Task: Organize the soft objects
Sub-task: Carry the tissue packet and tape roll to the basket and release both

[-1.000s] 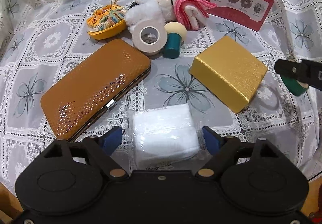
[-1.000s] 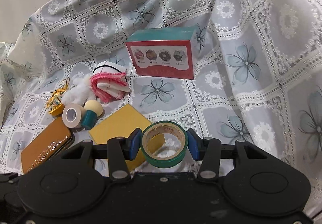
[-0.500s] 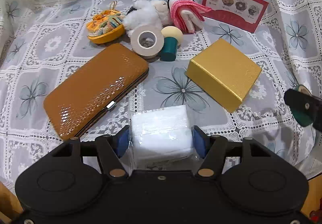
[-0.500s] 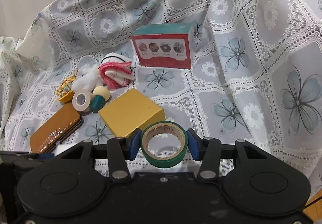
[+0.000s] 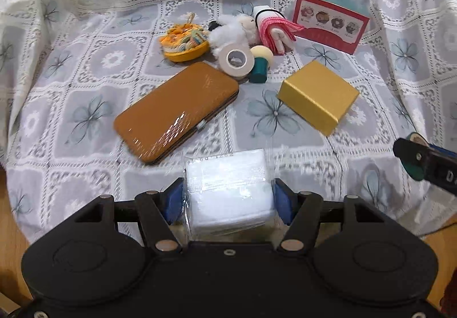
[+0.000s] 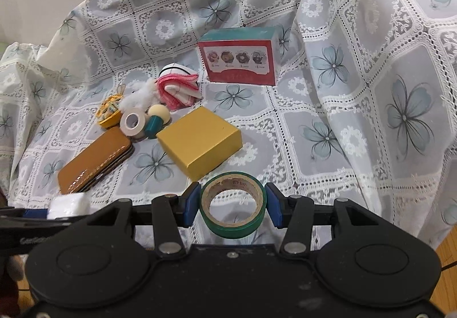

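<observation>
A white soft pack in clear plastic (image 5: 228, 189) hangs above the cloth's near edge, and my left gripper (image 5: 228, 199) is shut on it with both blue pads against its sides. My right gripper (image 6: 232, 205) is shut on a green tape roll (image 6: 232, 205), held upright off the cloth. That roll and gripper show at the right edge of the left wrist view, tape roll (image 5: 412, 158). The white pack (image 6: 68, 205) peeks in at the lower left of the right wrist view. Further back lie a white plush toy (image 5: 231, 32), a pink-and-white rolled cloth (image 5: 274, 29) and a knitted orange pouch (image 5: 184, 42).
On the lace tablecloth (image 5: 85, 66) lie an orange hard case (image 5: 177, 112), a gold box (image 5: 318, 96), a beige tape roll (image 5: 235, 59), a teal-handled sponge (image 5: 260, 65) and a red-and-teal carton (image 5: 331, 21). The cloth rises in folds at the back and right; wooden floor shows below.
My left gripper closed on the white pack and lifted it back from the table. My right gripper drew back with the green tape roll, so the objects look farther off.
</observation>
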Demonstrator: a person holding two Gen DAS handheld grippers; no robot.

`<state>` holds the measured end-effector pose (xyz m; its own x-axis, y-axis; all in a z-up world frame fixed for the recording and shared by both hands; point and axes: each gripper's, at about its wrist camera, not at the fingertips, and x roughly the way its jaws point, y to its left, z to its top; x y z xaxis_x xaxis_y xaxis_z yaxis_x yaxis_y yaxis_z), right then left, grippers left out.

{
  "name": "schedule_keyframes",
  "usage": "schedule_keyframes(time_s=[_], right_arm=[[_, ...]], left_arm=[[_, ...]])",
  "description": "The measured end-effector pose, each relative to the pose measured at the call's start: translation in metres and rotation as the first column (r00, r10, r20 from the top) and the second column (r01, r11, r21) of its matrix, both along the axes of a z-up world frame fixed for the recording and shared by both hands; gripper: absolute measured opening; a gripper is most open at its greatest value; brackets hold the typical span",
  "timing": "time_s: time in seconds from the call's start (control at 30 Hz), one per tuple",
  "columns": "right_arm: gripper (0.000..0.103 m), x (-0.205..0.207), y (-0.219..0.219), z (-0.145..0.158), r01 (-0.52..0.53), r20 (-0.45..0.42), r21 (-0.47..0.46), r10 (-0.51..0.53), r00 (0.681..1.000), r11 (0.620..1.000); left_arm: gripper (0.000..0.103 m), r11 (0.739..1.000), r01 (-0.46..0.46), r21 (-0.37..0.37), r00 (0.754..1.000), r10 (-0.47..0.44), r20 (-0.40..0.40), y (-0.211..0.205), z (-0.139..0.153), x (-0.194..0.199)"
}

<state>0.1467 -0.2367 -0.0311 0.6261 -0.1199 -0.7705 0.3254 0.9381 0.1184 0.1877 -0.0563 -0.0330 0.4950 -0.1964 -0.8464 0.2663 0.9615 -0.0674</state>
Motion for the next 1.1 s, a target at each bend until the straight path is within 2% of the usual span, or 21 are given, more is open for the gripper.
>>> schedule_keyframes(time_s=[0.23, 0.53, 1.1], right_arm=[[0.048, -0.023, 0.013, 0.004, -0.047, -0.011, 0.022, 0.048, 0.999, 0.999], [0.048, -0.044, 0.035, -0.002, -0.113, -0.075, 0.056, 0.117, 0.99, 0.992], [0.048, -0.07, 0.049, -0.012, -0.147, -0.149, 0.079, 0.158, 0.976, 0.986]], left_arm=[[0.06, 0.999, 0.005, 0.05, 0.999, -0.003, -0.039, 0.019, -0.005, -0.032], [0.06, 0.998, -0.022, 0.058, 0.994, 0.028, -0.106, 0.028, -0.019, -0.058], [0.061, 0.995, -0.005, 0.098, 0.985, 0.022, -0.173, 0.025, -0.041, -0.085]])
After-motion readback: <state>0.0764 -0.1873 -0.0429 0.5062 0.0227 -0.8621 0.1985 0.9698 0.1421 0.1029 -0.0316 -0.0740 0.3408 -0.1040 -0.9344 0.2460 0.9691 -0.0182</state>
